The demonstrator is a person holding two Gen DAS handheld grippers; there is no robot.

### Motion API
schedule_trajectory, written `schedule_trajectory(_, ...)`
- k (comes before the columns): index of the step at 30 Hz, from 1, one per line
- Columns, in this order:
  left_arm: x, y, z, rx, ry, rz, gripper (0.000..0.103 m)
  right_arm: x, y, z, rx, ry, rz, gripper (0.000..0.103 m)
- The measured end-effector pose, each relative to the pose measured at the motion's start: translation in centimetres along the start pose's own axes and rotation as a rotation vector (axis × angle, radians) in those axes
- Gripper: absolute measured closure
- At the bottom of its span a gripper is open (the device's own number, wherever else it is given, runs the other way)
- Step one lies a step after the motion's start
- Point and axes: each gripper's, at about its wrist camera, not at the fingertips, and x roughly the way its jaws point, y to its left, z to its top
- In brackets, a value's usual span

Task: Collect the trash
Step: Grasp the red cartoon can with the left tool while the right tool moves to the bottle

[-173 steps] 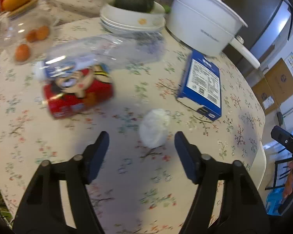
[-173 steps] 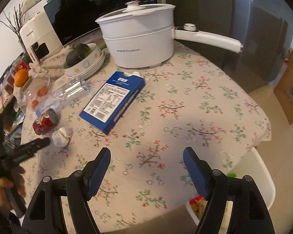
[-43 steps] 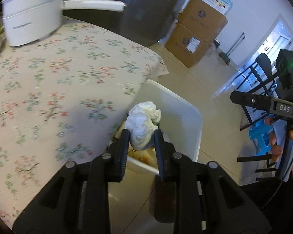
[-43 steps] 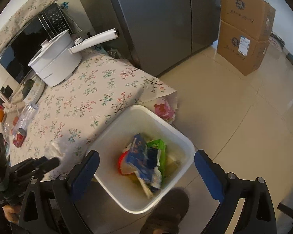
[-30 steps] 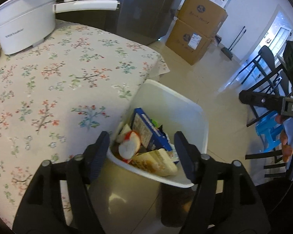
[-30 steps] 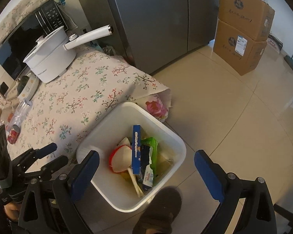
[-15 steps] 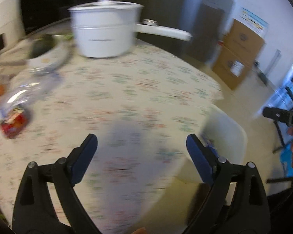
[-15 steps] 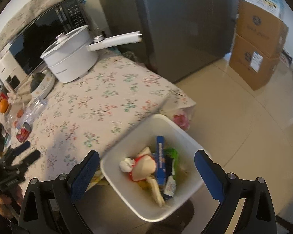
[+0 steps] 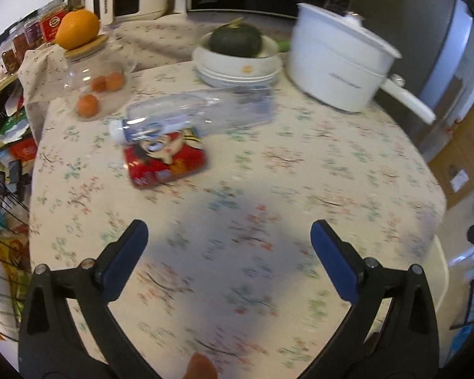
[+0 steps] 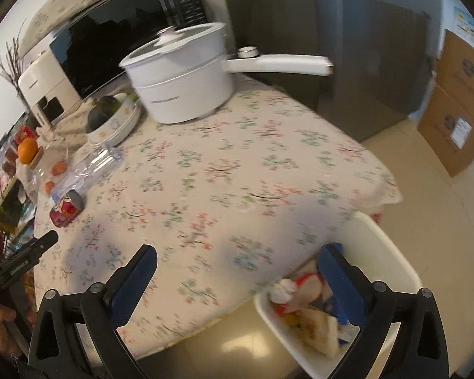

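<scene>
The left gripper (image 9: pixel 229 237) hung tilted steeply down over the flowered worktop (image 9: pixel 300 170), its jaws opening wide, with only bare cloth between the blue pads (image 9: pixel 126 252). From the other side it could be seen as a dark tool (image 10: pixel 22 262) at the worktop's near left edge, gripped in a hand (image 10: pixel 0 328) low in the corner.

The right gripper (image 10: pixel 237 271) was likewise angled downward, its jaws spread far apart and holding nothing. Its left finger hung over the worktop's near edge and its right finger over the white bin (image 10: pixel 391 262) that stood on the floor just beside the worktop.

The bin held the trash: a crumpled white wad (image 10: pixel 281 287), red-and-white wrappers (image 10: pixel 306 284) and a blue carton partly hidden behind the finger.

On the worktop lay a red can (image 9: pixel 166 161) on its side, touching a clear plastic bottle (image 9: pixel 199 113), also on its side. Behind them stood a glass jar (image 9: pixel 91 88) with small orange fruit inside and an orange (image 9: pixel 77 28) on its lid, stacked bowls (image 9: pixel 237 63) carrying a dark green squash (image 9: pixel 235 39), and a white lidded pot (image 9: pixel 335 69) with a long handle. Much of the cloth was blurred.
</scene>
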Motion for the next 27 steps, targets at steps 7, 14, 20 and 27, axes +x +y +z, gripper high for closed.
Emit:
schedule_trajectory(7, 2.1, 1.5, 4.2, 0.239, 0.01, -0.087, 0.001, 3.1, 2.4, 1.1, -0.012, 0.043, 0.035, 0.0)
schedule_trajectory(14, 6.3, 2.9, 6.2, 0.415, 0.108, -0.092, 0.005, 4.2, 3.2, 1.9, -0.084, 0.053, 0.005, 0.0)
schedule_trajectory(20, 9.4, 4.3, 6.8, 0.414, 0.205, -0.08, 0.021, 4.8, 3.6, 2.1, -0.088, 0.071, 0.019, 0.0)
schedule_trajectory(27, 9.9, 4.1, 5.2, 0.339, 0.234, -0.157, 0.044, 4.9, 4.5, 1.8, -0.1, 0.078, 0.024, 0.0)
